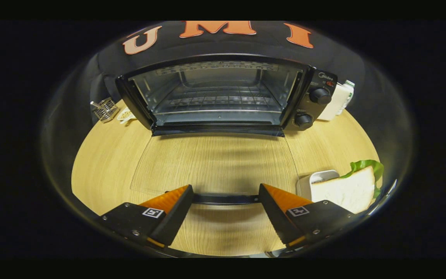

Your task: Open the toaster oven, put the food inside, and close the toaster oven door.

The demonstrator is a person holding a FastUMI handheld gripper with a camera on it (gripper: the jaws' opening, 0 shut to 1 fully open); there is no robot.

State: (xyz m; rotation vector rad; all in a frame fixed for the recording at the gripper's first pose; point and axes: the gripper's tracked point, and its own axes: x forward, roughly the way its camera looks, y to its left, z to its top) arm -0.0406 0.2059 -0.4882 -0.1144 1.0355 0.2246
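Pale wooden counter (103,162) under everything, with dark cloth wall behind. Black toaster oven (223,95) at the back, wide open, with its clear glass door (215,162) folded flat down on the counter. Wire rack (219,101) inside, bare. Two round black knobs (319,95) on the oven's right side. Tongs (225,197) spread wide, gripping nothing, with the door's dark handle bar (225,199) running across the gap between the two tips. White bread sandwich with green lettuce (347,188) on a white plate (316,180), just right of the right finger. Small wire holder (105,109) left of the oven. White box (335,102) behind the oven's right side.
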